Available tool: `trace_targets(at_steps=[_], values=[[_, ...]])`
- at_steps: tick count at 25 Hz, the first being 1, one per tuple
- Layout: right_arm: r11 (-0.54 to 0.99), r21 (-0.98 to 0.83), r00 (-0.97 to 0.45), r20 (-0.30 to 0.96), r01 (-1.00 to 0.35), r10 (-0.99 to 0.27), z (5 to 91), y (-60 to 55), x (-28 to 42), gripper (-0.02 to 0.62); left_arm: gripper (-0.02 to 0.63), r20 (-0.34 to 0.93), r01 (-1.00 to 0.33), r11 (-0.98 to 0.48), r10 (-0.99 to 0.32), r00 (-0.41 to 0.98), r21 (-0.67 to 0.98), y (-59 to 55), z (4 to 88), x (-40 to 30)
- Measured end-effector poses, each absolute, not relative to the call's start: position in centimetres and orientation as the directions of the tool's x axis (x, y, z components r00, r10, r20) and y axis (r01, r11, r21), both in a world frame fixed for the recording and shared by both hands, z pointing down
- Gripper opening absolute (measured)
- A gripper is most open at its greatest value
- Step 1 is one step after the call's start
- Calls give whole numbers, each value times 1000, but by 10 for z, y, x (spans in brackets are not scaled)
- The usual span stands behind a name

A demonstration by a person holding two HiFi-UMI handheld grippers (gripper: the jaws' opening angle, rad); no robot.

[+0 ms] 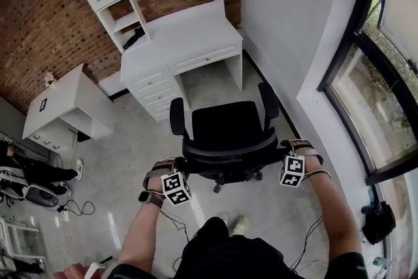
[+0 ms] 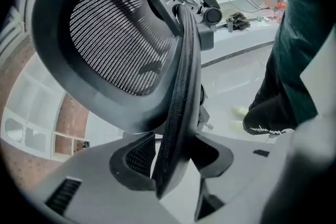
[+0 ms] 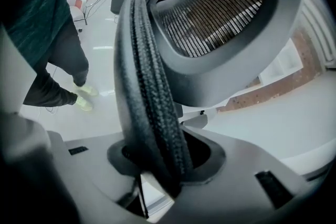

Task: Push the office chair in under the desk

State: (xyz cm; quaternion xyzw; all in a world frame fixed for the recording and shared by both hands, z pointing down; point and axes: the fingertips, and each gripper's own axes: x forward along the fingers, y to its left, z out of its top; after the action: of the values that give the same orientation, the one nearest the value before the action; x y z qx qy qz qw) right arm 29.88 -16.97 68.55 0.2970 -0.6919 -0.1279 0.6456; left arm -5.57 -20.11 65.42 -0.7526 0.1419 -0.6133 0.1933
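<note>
The black mesh-backed office chair [image 1: 225, 131] is held by its backrest rim: the left gripper's [image 1: 181, 170] fingers [image 2: 134, 160] are clamped on one side edge, the right gripper's [image 1: 286, 152] fingers [image 3: 208, 157] on the other. Beyond the fingers, the white wooden bench [image 1: 189, 42] is faced, the seat short of its kneehole.

Open floor [image 1: 208, 85] from office chair [image 1: 225, 131] to desk [image 1: 186, 36] kneehole, drawers [image 1: 153, 91] left, wall [image 1: 281, 23] right.
</note>
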Motion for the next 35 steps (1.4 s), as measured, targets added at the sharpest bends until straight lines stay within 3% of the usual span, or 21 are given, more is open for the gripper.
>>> trace_targets(at_steps=[35], values=[[799, 579, -41, 805, -159, -592, 688, -422, 369, 140, 176, 889, -49, -909, -416, 191, -415, -406, 661, 13]])
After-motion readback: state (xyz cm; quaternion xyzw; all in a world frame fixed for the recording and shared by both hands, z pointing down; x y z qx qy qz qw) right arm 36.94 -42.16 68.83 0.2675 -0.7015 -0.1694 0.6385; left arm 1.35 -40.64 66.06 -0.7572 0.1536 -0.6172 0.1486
